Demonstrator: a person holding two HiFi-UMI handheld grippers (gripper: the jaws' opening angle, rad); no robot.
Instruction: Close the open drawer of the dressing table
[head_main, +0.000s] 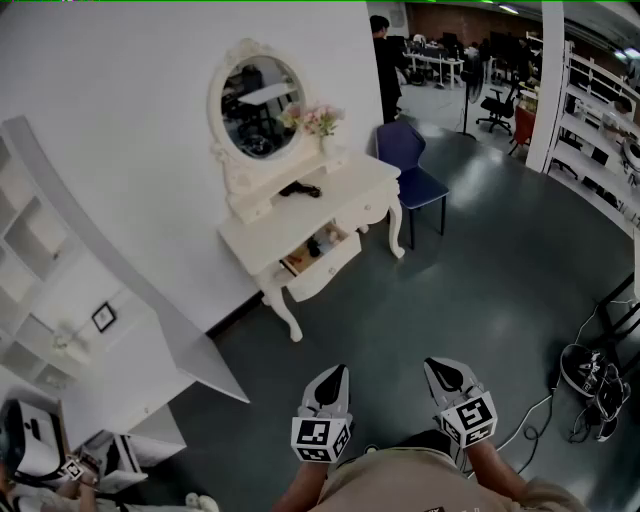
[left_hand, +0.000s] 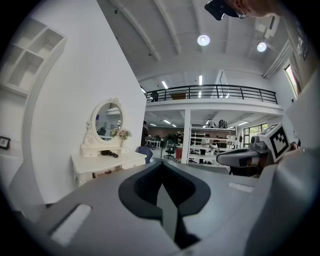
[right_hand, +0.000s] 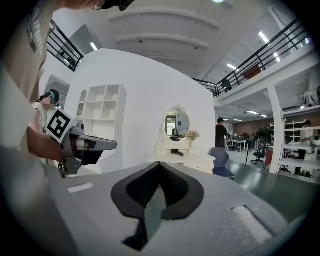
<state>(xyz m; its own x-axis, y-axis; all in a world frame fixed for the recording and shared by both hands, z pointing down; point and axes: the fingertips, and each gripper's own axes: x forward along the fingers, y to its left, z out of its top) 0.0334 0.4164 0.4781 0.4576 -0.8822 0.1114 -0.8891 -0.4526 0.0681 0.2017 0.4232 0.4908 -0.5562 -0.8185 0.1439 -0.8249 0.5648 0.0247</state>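
Pressed together and empty, the grey left gripper (head_main: 334, 373) and right gripper (head_main: 441, 366) should meet the open white drawer (head_main: 326, 263) of the ornate white dressing table (head_main: 300, 215) squarely.

White dressing table (head_main: 300, 215), left drawer (head_main: 322, 262) pulled open

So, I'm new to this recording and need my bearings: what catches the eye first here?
The white dressing table against the wall, oval mirror on top, one drawer hanging open. A blue chair stands at its far end. In the foreground the left gripper and right gripper are shut, empty, far from the table.
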